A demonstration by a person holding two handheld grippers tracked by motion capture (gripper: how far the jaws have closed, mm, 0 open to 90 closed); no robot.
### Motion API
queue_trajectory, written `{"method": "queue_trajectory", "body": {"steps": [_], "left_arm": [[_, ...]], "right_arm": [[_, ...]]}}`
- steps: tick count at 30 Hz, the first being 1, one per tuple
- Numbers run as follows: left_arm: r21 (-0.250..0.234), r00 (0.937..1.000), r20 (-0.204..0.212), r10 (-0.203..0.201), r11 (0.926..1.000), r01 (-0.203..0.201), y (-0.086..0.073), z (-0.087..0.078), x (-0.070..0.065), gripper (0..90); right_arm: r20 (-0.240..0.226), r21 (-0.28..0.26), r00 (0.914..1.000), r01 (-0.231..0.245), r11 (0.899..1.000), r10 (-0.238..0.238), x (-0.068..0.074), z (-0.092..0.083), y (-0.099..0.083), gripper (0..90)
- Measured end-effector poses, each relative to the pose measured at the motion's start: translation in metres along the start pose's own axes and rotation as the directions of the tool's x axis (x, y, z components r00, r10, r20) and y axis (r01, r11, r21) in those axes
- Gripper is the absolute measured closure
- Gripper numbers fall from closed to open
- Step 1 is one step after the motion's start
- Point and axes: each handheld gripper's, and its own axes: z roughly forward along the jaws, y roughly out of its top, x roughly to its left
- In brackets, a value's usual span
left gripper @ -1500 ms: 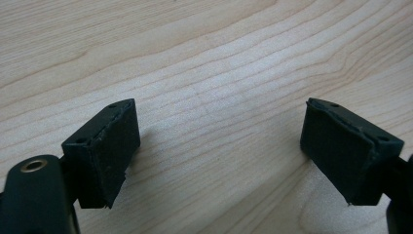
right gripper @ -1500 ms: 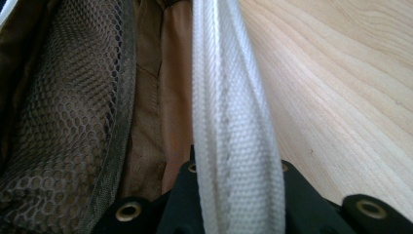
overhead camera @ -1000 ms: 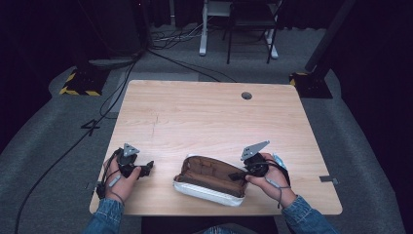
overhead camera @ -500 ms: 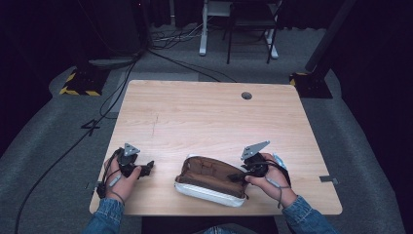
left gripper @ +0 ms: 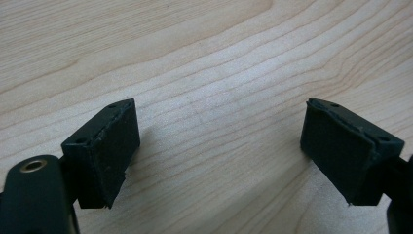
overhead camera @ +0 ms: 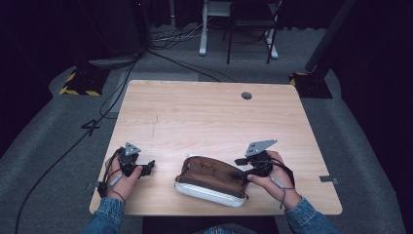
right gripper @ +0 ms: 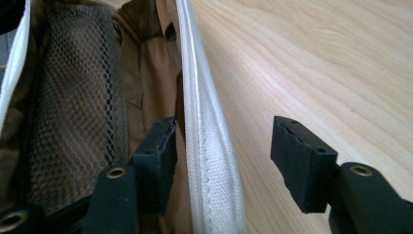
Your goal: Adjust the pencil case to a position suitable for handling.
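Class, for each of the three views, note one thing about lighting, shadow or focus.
High view: the table is brightly lit while the floor and surroundings fall dark. Left gripper view: each pad casts a soft shadow on the sharply rendered wood grain. Right gripper view: the pouch mesh lining sits in dim shade, its white rim looking slightly soft.

Work area: wooden table (overhead camera: 204, 117) on grey carpeted floor (overhead camera: 370, 146), dark surroundings.

The tabletop is light wood grain with a round cable hole (overhead camera: 246, 95) near its far edge. Black cables (overhead camera: 87, 131) run across the floor at left. Yellow-and-black striped bases (overhead camera: 78, 84) stand at the far corners (one per side). A white-legged desk frame (overhead camera: 214, 29) stands behind.
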Motion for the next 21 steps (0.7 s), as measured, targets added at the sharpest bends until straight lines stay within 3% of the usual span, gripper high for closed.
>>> {"method": "queue_trajectory", "body": {"steps": [12, 21], "left_arm": [[0.001, 0.9999, 0.006, 0.011, 0.9999, -0.011, 0.003, 0.002, 0.002, 14.1], [0.004, 0.9999, 0.012, 0.010, 0.9999, -0.010, 0.004, 0.003, 0.003, 14.0]], "right_arm": [[0.063, -0.058, 0.9977, -0.020, 0.998, 0.024, 0.002, -0.031, 0.004, 37.9], [0.142, -0.068, 0.9870, -0.066, 0.996, 0.075, -0.004, -0.056, -0.006, 32.6]]}}
